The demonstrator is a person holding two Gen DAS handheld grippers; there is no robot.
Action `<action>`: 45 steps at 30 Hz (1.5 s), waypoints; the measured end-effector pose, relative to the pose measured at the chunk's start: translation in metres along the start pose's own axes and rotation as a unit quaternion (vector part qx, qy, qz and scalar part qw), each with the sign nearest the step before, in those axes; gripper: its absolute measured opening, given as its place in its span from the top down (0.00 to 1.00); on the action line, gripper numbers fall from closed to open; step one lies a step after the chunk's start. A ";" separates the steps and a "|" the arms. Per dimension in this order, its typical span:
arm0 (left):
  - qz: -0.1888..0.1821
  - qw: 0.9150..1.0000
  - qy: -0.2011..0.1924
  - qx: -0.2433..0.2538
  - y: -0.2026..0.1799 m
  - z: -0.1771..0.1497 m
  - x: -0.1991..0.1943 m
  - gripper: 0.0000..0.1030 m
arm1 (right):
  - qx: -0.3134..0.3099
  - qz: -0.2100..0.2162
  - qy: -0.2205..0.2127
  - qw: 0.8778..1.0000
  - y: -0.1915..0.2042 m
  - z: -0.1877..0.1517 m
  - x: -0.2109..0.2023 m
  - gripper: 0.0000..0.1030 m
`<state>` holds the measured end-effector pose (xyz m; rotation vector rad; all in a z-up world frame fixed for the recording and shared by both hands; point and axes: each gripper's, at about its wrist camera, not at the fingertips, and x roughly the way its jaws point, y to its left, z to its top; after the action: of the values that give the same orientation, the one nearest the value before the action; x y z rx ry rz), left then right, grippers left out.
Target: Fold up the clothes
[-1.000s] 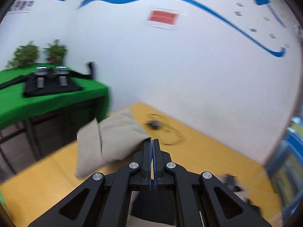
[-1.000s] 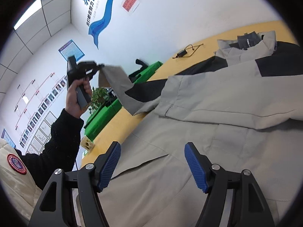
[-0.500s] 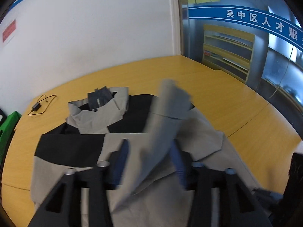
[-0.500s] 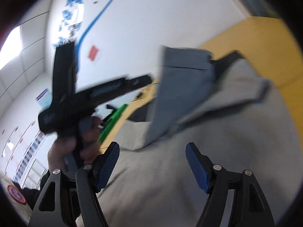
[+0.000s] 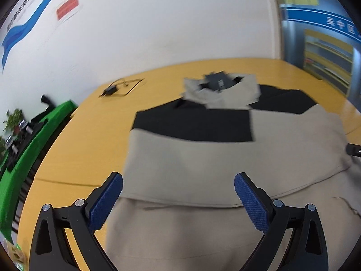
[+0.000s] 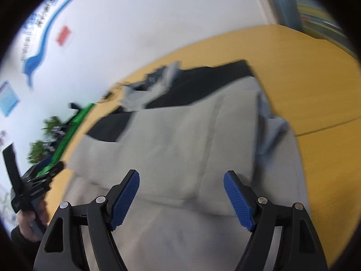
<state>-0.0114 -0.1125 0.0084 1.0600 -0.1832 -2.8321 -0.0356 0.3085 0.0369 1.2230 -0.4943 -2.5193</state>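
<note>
Jacket [image 5: 225, 162] lies on table [image 5: 90, 140], charger [image 5: 110, 89] behind.

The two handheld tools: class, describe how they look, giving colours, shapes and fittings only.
The left tool and right tool match: black angular frames with triangular cut-outs and silver round fasteners. Each finger carries a blue, finely ribbed pad. No cables show. In the right wrist view, a bare hand with a dark cuff grips the left tool's handle.

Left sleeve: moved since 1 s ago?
Yes. The sleeve, held up near the wall a second ago, now lies folded across the jacket body on the yellow table; the left gripper is open.
</note>
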 end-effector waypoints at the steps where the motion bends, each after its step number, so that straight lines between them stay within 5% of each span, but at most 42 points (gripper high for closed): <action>1: 0.001 1.000 0.006 -0.008 0.009 -0.004 0.006 0.02 | 0.009 -0.002 0.008 1.000 -0.008 0.001 0.005 0.24; 8: -0.019 1.000 0.017 -0.005 0.004 -0.029 0.024 0.02 | -0.002 -0.014 0.032 0.999 -0.011 -0.006 0.011 0.27; 12: -0.013 0.999 0.023 0.019 -0.008 -0.038 0.034 0.02 | -0.005 -0.012 0.031 0.999 -0.006 -0.005 0.010 0.37; 19: -0.022 0.999 0.041 0.020 -0.012 -0.038 0.043 0.02 | -0.032 -0.055 0.026 0.998 -0.015 0.004 0.005 0.36; 23: -0.021 0.998 0.059 0.011 -0.011 -0.038 0.049 0.02 | -0.051 -0.041 0.033 0.997 -0.009 0.005 0.022 0.31; 24: -0.021 0.998 0.063 0.007 -0.010 -0.039 0.051 0.02 | -0.052 -0.043 0.029 0.997 -0.008 0.005 0.022 0.34; 26: -0.025 0.997 0.069 -0.003 -0.007 -0.039 0.053 0.02 | -0.048 -0.055 0.023 0.997 -0.009 0.006 0.018 0.61; 27: -0.028 0.997 0.072 -0.007 -0.006 -0.039 0.054 0.02 | -0.045 -0.062 0.020 0.997 -0.009 0.006 0.017 0.84; 28: -0.031 0.997 0.074 -0.011 -0.004 -0.039 0.055 0.02 | -0.041 -0.059 0.016 0.997 -0.011 0.007 0.013 0.90; 37: -0.046 0.995 0.089 -0.027 0.001 -0.040 0.061 0.02 | -0.081 -0.019 -0.063 0.995 0.024 0.052 -0.041 0.96; 45: -0.064 0.992 0.099 -0.041 0.007 -0.041 0.065 0.02 | -0.075 -0.088 -0.033 0.993 -0.019 0.100 0.015 0.96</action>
<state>-0.0329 -0.1319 -0.0629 1.3693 0.0194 -2.7923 -0.1260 0.3370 0.0759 1.1766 -0.2142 -2.6946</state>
